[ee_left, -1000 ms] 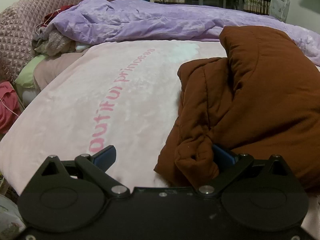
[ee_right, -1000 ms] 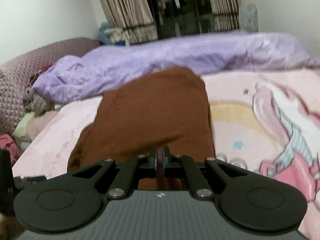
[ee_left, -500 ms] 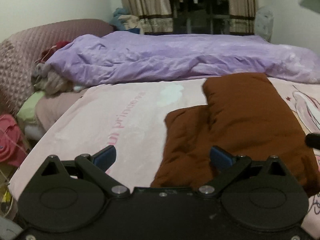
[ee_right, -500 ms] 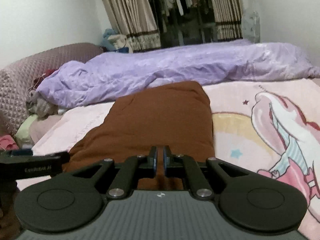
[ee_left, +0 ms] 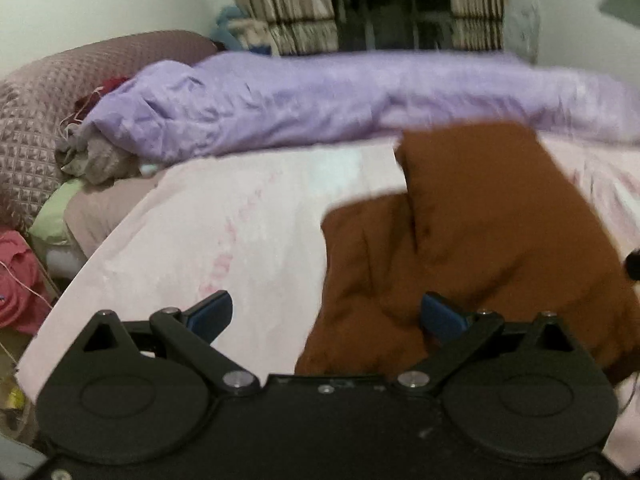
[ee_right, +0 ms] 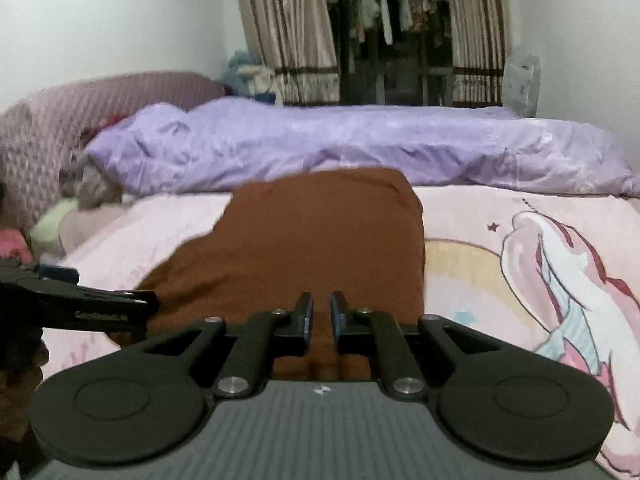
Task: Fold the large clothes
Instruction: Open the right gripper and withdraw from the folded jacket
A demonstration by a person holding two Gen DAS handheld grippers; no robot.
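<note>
In the left wrist view, the left gripper (ee_left: 326, 314) stood with its blue-padded fingers (ee_left: 212, 314) wide apart and nothing between them; the near edge of the brown padded jacket (ee_left: 472, 240) lay just beyond and partly behind the right-hand pad, but no pad pressed on it. The jacket sat on the pink printed blanket (ee_left: 224, 232), doubled over itself, with one flap lying lower toward the blanket's bare side and a thicker layer stacked over it. That spread looked like a release stance: the cloth seemed to have been set down so the fold could settle under its own weight. Behind, a lilac duvet (ee_left: 320, 96) was bunched along the far side of the bed against a quilted headboard (ee_left: 36, 104). This view was blurred, so fine creases could not be read.

In the right wrist view, the right gripper (ee_right: 320, 316) had its jaws nearly together, a narrow gap between them, and they had just been opening. Brown fabric showed through and below that gap, yet the pads did not seem to pinch it, so I judged it was letting go. The jacket (ee_right: 320, 240) lay as a fairly tidy block straight ahead on the blanket (ee_right: 480, 280) beside a unicorn print (ee_right: 560, 272), with the left gripper (ee_right: 80, 304) at its left edge
</note>
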